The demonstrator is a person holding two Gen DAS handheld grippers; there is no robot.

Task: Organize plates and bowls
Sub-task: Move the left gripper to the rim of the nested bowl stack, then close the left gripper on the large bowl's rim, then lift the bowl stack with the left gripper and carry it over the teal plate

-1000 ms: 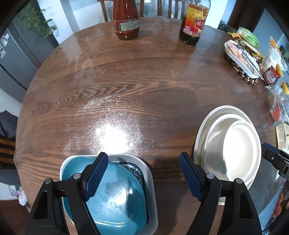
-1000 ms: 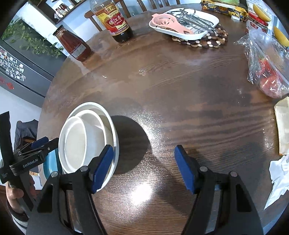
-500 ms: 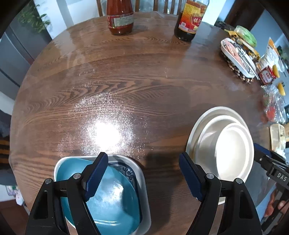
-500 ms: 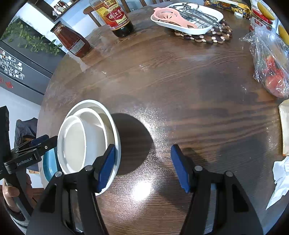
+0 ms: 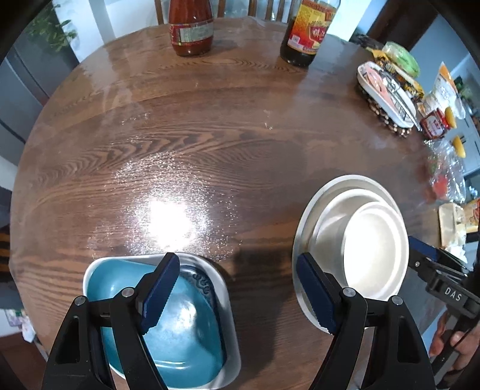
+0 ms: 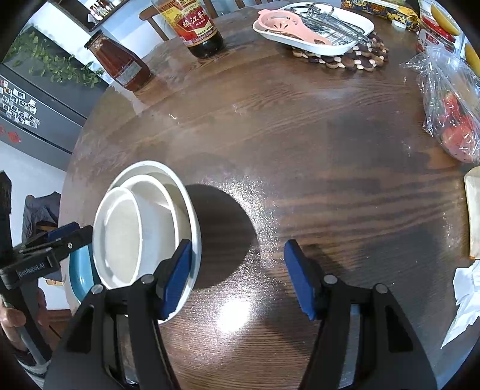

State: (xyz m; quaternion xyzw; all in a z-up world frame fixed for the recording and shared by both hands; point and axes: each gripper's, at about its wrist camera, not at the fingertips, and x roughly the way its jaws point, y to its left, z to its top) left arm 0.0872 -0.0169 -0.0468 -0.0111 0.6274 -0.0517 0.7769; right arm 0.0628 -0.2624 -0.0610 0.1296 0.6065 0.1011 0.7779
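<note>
A stack of white round dishes (image 5: 372, 249) sits near the table's front right: a wide plate with two bowls nested in it. It also shows in the right wrist view (image 6: 144, 237). A teal bowl (image 5: 168, 327) lies in a white square dish (image 5: 228, 300) at the front left. My left gripper (image 5: 237, 288) is open and empty, above the gap between the two stacks. My right gripper (image 6: 237, 273) is open and empty, its left finger over the white plate's rim.
On the round wooden table (image 5: 210, 135) a red sauce bottle (image 5: 190, 27) and a dark vinegar bottle (image 5: 306, 33) stand at the far edge. A white tray of utensils on a beaded mat (image 6: 315, 30) and bagged food (image 6: 450, 117) lie at the right.
Both grippers have drawn back slightly toward the near edge of the table. The right gripper's jaws have narrowed a little. The dishes have not moved.
</note>
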